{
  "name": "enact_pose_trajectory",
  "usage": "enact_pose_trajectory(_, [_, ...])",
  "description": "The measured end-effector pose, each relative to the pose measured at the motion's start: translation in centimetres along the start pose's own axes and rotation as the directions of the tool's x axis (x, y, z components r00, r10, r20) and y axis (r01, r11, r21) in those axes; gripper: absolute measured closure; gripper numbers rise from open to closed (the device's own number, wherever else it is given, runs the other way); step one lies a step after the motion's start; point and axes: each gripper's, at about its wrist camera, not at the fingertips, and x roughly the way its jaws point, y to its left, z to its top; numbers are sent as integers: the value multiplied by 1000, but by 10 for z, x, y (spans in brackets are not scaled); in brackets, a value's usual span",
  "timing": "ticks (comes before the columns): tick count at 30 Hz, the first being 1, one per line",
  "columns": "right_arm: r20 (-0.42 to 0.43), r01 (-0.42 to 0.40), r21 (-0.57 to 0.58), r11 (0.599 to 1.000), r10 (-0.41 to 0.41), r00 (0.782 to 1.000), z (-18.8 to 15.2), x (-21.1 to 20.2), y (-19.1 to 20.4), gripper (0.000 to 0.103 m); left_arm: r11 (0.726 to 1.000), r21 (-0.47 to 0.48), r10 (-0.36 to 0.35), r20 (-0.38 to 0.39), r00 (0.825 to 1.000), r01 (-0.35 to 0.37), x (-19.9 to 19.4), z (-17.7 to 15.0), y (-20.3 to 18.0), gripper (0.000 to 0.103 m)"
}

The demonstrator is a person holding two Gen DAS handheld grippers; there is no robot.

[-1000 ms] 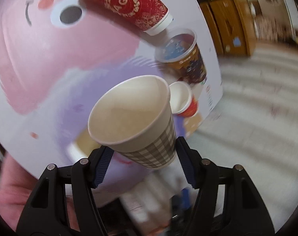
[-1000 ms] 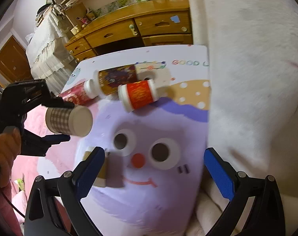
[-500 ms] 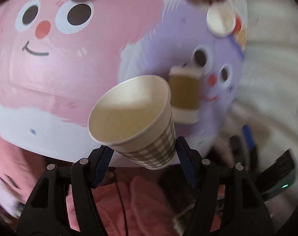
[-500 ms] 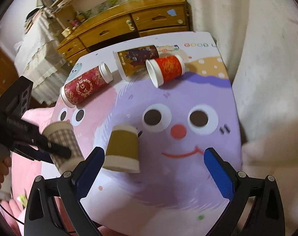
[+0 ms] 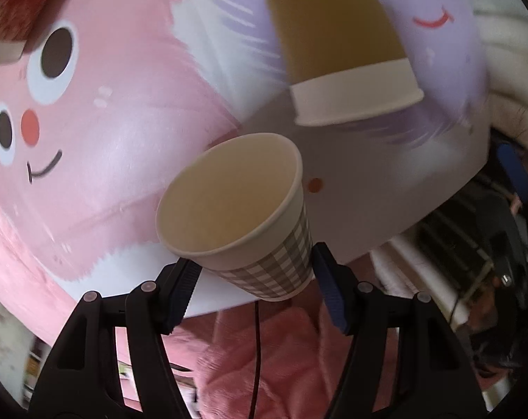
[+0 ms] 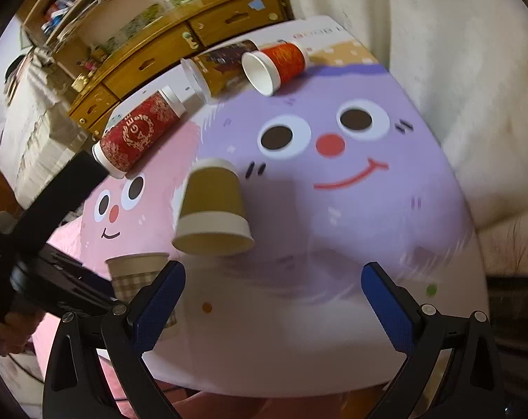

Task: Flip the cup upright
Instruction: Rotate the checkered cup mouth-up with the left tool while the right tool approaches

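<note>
Left tongs [image 5: 253, 279] closed on the checked cup [image 5: 243, 216]; right tongs [image 6: 274, 300] wide open and empty.

We hold the checked cup mouth-up, its long axis near vertical, just above the near left edge of the worktop [image 6: 368, 237]; our left hand has it, so setting it down looks like the remaining step. To its right the mustard cup [image 6: 213, 209] stands inverted, ahead of the right tongs. Three more cups lie on their sides at the far edge. Beyond is a wooden dresser [image 6: 180, 45].
</note>
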Motion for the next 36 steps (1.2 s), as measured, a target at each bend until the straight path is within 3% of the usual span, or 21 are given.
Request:
enact_pose_trajectory(8, [-26, 15, 45, 999, -14, 1000, -20, -3, 0, 1, 995, 96, 4, -14, 1000, -3, 20, -10, -15, 40])
enact_pose_trajectory(16, [-36, 25, 46, 999, -24, 999, -22, -7, 3, 1, 992, 126, -10, -34, 999, 14, 39, -24, -28, 35])
enact_pose_trajectory(17, [-38, 25, 45, 999, -23, 999, -22, -7, 4, 1, 992, 124, -18, -46, 999, 24, 43, -24, -27, 26])
enact_pose_trajectory(19, [-40, 17, 49, 999, -15, 999, -22, -8, 5, 1, 992, 115, -50, -58, 997, 56, 46, -35, -27, 19])
enact_pose_trajectory(26, [-65, -24, 76, 997, 29, 997, -19, -11, 7, 1, 989, 18, -149, -42, 988, 150, 46, -91, 1, 19])
enact_pose_trajectory(28, [-76, -38, 84, 996, 45, 996, -16, -12, 9, 1, 987, -3, -160, -4, 987, 160, 44, -111, 12, 19])
enact_pose_trajectory(31, [-107, -83, 82, 993, 91, 990, -9, -10, 17, 1, 985, -32, -167, 112, 979, 172, 21, -134, 40, 19])
enact_pose_trajectory(34, [-140, -111, 70, 991, 120, 983, -5, -1, 33, 1, 979, -68, -165, 282, 945, 191, 8, -165, 55, 19])
enact_pose_trajectory(36, [-178, -128, 64, 990, 137, 974, -4, 9, 48, 1, 970, -96, -168, 402, 900, 224, 5, -193, 70, 19])
